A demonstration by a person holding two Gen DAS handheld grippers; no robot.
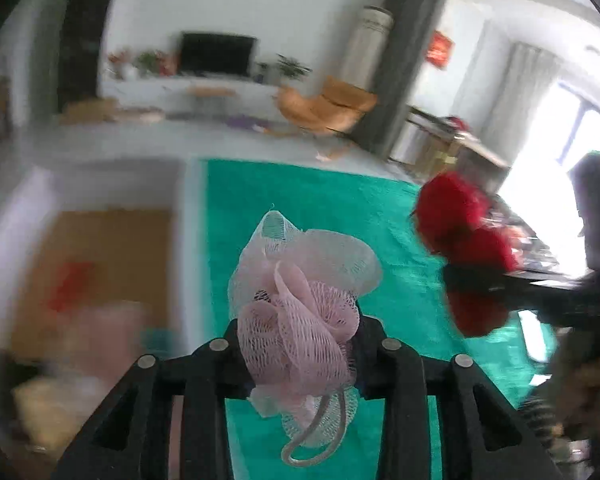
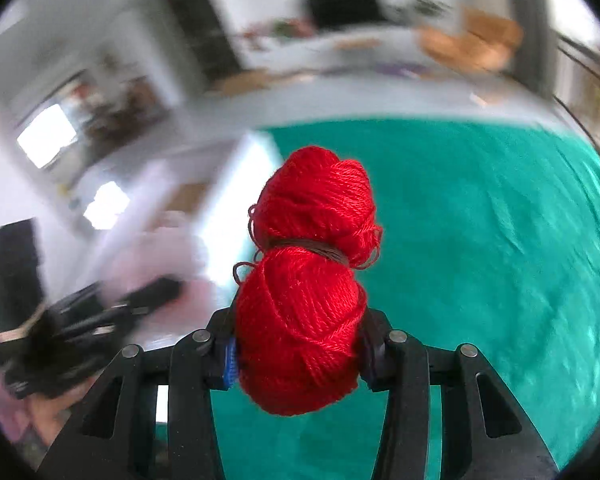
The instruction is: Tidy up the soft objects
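Observation:
My left gripper (image 1: pixel 298 340) is shut on a pink mesh bath sponge (image 1: pixel 300 304), held above the green cloth (image 1: pixel 320 196); its cord loop hangs below the jaws. My right gripper (image 2: pixel 298 344) is shut on a red skein of yarn (image 2: pixel 312 280), held above the same green cloth (image 2: pixel 480 220). In the left wrist view the red yarn (image 1: pixel 460 248) and the right gripper holding it show at the right. In the right wrist view the left gripper (image 2: pixel 100 312) and a blur of the pink sponge show at the left.
A blurred brown box (image 1: pixel 100 264) holding red and pink soft things sits left of the cloth, inside a white surround. Behind are a white floor, an orange chair (image 1: pixel 328 108), a TV (image 1: pixel 218 54) and a bright window (image 1: pixel 580 128).

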